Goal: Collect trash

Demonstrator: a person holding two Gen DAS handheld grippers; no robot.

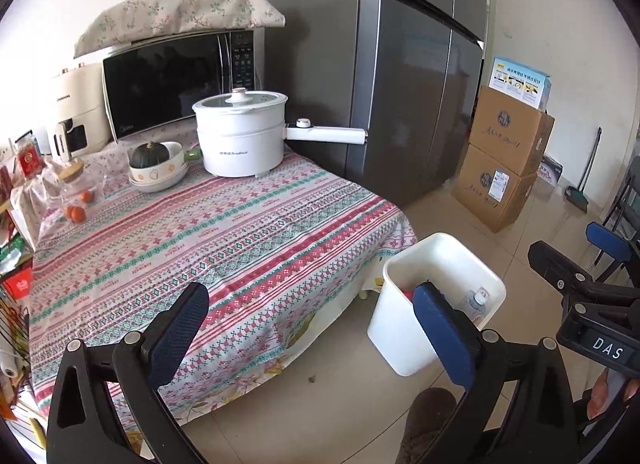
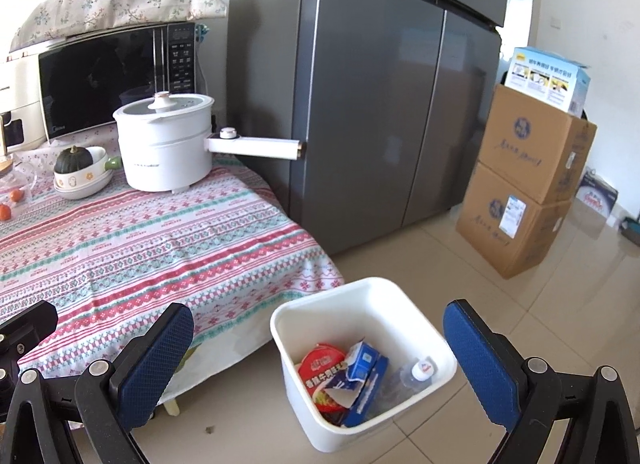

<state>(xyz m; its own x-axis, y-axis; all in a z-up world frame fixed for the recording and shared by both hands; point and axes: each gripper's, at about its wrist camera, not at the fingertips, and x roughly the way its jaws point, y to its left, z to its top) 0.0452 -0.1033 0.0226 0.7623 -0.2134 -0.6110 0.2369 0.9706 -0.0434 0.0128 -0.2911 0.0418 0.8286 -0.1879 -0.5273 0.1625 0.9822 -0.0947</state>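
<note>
A white bin stands on the tiled floor just beside the corner of the bench, which is covered by a patterned cloth. Inside the bin lie a red noodle cup, a torn blue carton and a clear plastic bottle with a white cap; the carton leans across the cup, and the bottle sits against the right wall of the bin.

The right gripper hangs above the bin with its blue pads spread as wide as they go, nothing between them but the view down into the bin. The left gripper is also wide open and empty, held over the edge of the bench with the bin at its right pad.

The near part of the bench is bare cloth. At the back stand a white electric pot with a long handle, a bowl holding a dark green squash, and a microwave under a floral cover. A grey fridge rises behind, and two stacked cardboard boxes stand to its right
</note>
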